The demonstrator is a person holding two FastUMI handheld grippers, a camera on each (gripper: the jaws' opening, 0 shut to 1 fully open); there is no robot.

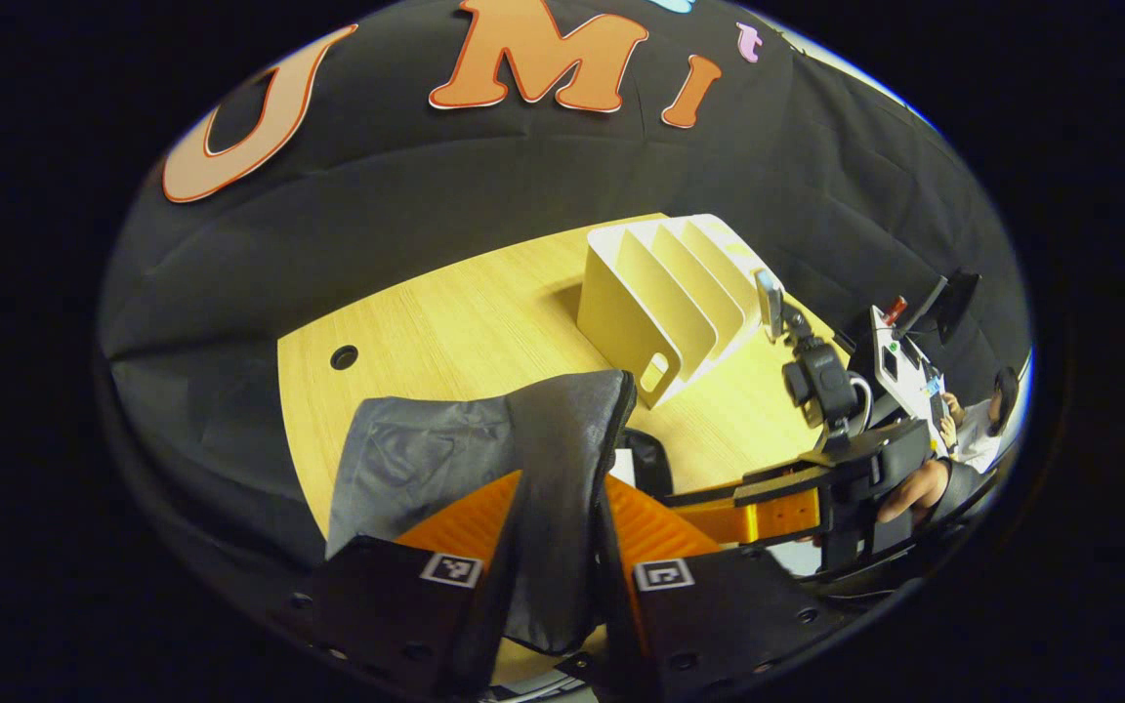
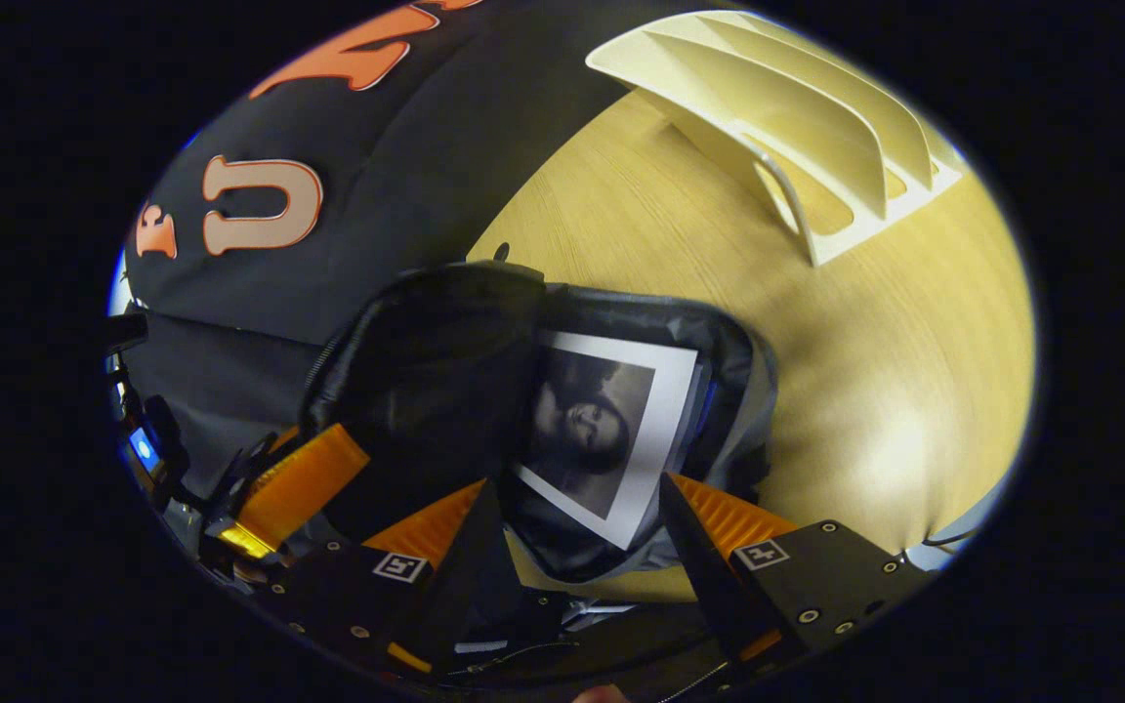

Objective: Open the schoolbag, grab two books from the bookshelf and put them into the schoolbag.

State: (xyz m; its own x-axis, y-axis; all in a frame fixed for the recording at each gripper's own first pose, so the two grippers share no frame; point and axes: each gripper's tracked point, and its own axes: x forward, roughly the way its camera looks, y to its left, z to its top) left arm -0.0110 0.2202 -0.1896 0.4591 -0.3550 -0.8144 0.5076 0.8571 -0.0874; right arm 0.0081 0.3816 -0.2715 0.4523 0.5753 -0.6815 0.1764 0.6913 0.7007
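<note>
The left gripper (image 1: 555, 571), low in frame, pinched the bag's flap (image 1: 562, 459). The right gripper (image 2: 577, 547) hung spread over a book (image 2: 611, 434) inside the bag (image 2: 729, 342) at centre. The shelf (image 2: 797, 107) upper right looked empty. If the flap slipped, the mouth could close.

Matt cloth schoolbag (image 2: 445, 361), smooth plastic bookshelf (image 1: 665, 303), glossy wood-grain table (image 1: 465, 322)

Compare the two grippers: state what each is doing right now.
The left gripper is shut on the dark grey fabric flap of the schoolbag, holding it up; the right gripper stands open, gripping nothing. The left works at the bag's edge, while the right hangs above the bag's open mouth, over the white-bordered book inside. Both are at the schoolbag, away from the cream slotted bookshelf.
</note>
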